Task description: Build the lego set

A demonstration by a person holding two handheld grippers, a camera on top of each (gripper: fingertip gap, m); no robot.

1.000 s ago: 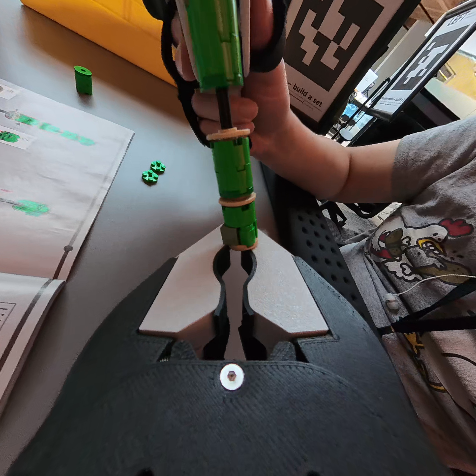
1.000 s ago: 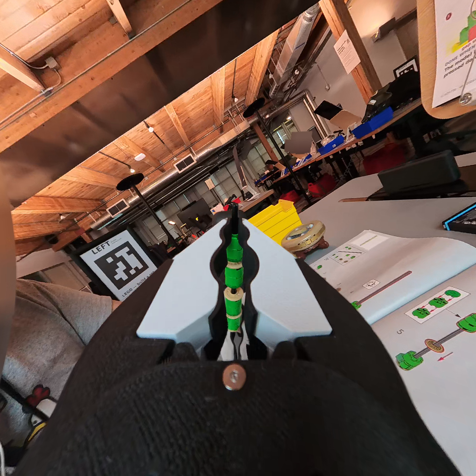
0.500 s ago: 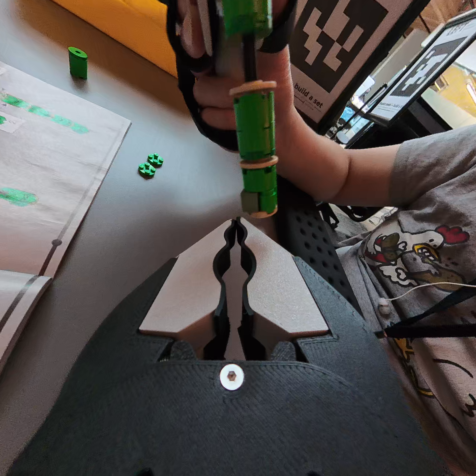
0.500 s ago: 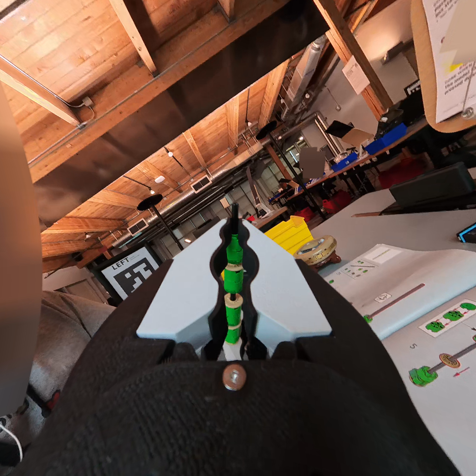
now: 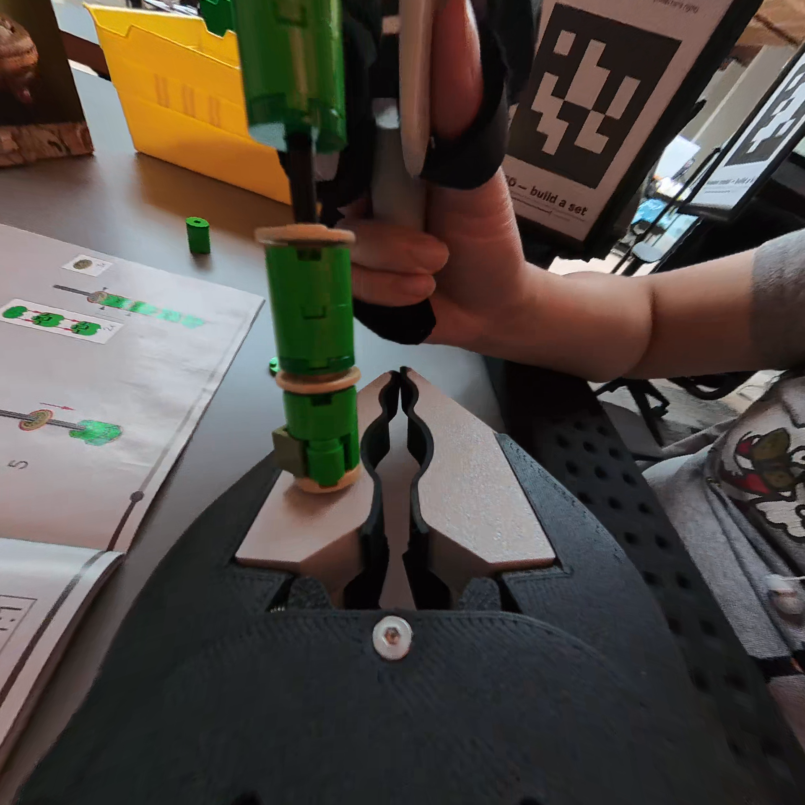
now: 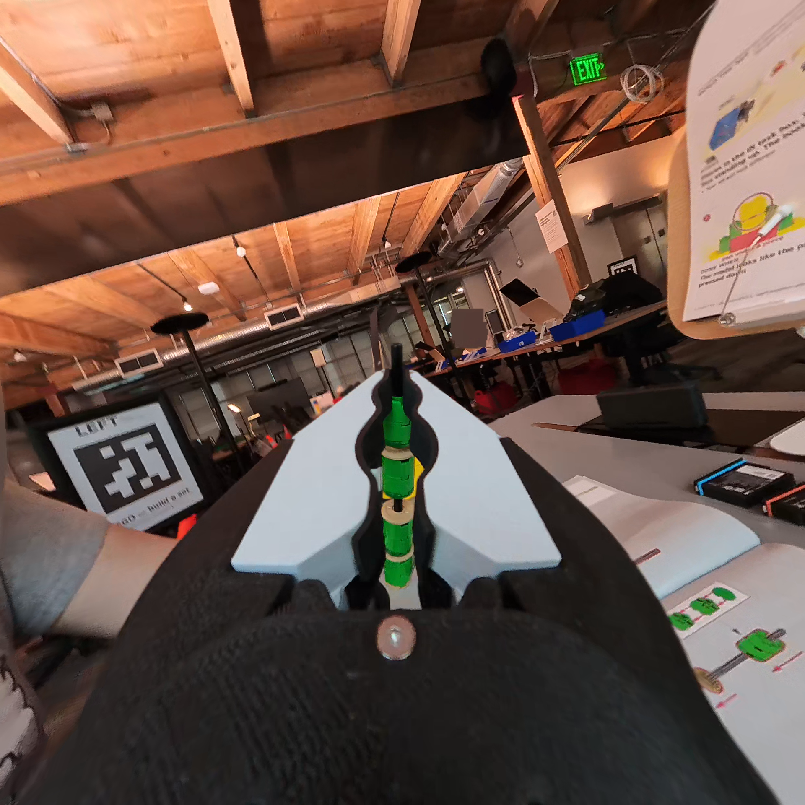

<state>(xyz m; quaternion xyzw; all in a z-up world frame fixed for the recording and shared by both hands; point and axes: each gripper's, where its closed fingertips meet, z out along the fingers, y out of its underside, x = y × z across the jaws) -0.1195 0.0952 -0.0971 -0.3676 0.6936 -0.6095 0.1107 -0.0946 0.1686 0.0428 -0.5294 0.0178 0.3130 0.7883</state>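
right gripper (image 6: 397,435) pinches green rod stack (image 6: 397,501) lengthwise | left gripper (image 5: 400,383) pressed together, empty | stack (image 5: 311,331) hangs upright over left finger (image 5: 313,514) | loose green piece (image 5: 198,235) on table (image 5: 244,418)

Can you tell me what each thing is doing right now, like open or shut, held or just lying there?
Left gripper: shut, empty.
Right gripper: shut on the stack.
Stack: upright, held off the table, gap showing the axle.
Booklet: open, flat on the table.
Green cylinder: loose, standing on the table.
Yellow bin: on the table; contents hidden.
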